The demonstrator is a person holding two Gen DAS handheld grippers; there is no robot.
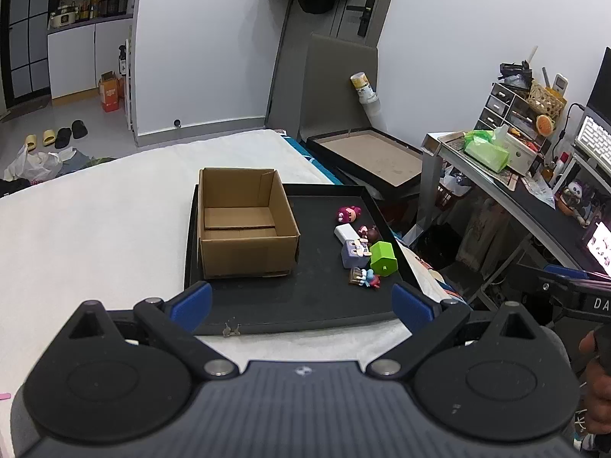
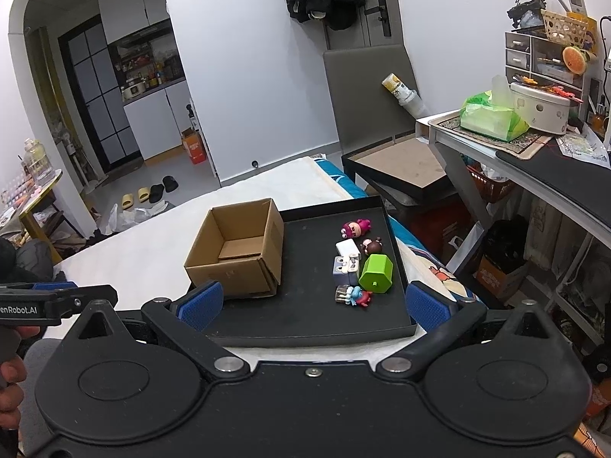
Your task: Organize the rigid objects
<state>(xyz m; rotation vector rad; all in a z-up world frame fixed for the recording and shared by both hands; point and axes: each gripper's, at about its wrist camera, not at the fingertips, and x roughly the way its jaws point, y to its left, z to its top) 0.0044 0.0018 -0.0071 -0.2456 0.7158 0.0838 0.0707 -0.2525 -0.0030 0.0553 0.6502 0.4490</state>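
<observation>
A black tray (image 1: pixel 305 305) (image 2: pixel 305 320) lies on the white bed. An open, empty cardboard box (image 1: pixel 244 225) (image 2: pixel 238 252) stands on its left half. On the right half lie small toys: a green block (image 1: pixel 383 258) (image 2: pixel 376 274), a purple cube figure (image 1: pixel 353 253) (image 2: pixel 345 270), a white block (image 1: pixel 346 233) (image 2: pixel 347 247), a pink figure (image 1: pixel 348 212) (image 2: pixel 355 228), a brown-haired figure (image 1: pixel 369 233) (image 2: pixel 371 246) and a blue-red figure (image 1: pixel 364 278) (image 2: pixel 353 296). My left gripper (image 1: pixel 301 301) and right gripper (image 2: pixel 313 301) hover open over the tray's near edge, holding nothing.
A desk (image 2: pixel 534 160) crowded with a green tissue pack (image 2: pixel 492 118) and drawers stands to the right. A second framed tray (image 1: pixel 366 156) leans beyond the bed by a grey chair. Shoes and bags lie on the floor at far left. A hand (image 1: pixel 595 381) holds the other gripper.
</observation>
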